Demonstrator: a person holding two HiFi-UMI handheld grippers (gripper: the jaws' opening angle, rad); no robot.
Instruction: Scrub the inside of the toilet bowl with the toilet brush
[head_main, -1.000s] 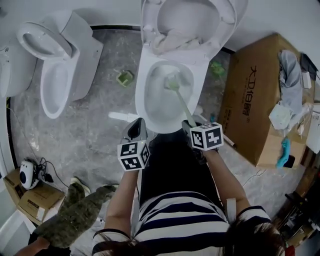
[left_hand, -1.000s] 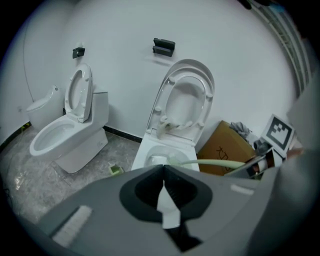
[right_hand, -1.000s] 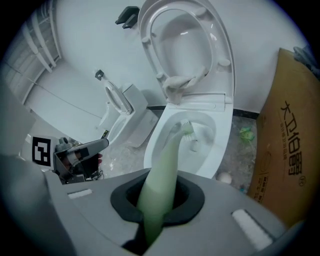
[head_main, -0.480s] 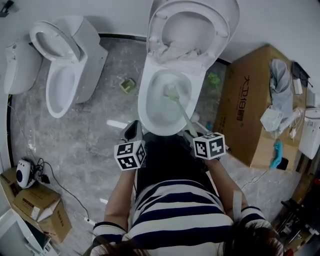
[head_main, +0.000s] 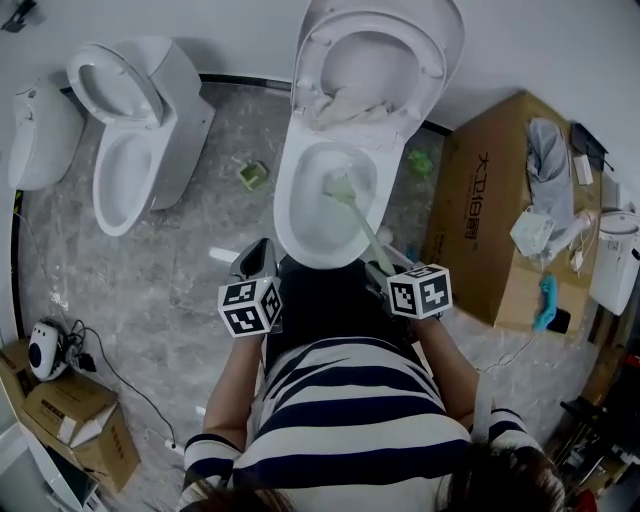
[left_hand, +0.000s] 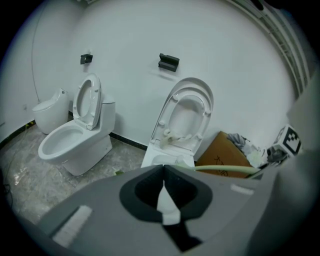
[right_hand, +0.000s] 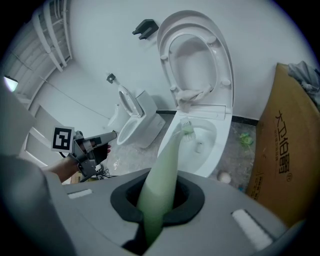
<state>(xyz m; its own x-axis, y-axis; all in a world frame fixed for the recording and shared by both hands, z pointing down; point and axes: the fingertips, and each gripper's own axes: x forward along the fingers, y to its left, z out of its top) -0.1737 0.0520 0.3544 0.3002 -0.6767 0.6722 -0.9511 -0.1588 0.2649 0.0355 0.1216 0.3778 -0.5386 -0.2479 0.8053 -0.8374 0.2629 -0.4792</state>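
Head view, upper centre: the right hand-held gripper (head_main: 381, 268) is clamped on the toilet brush (head_main: 343, 187), its head down inside the toilet bowl (head_main: 286, 215), so scrubbing seems under way, not finished, while the left hand-held gripper (head_main: 258, 262) hangs closed, empty.

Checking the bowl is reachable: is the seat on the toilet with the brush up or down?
Up. The seat stands raised behind the bowl, and the head of the toilet brush is inside the open bowl.
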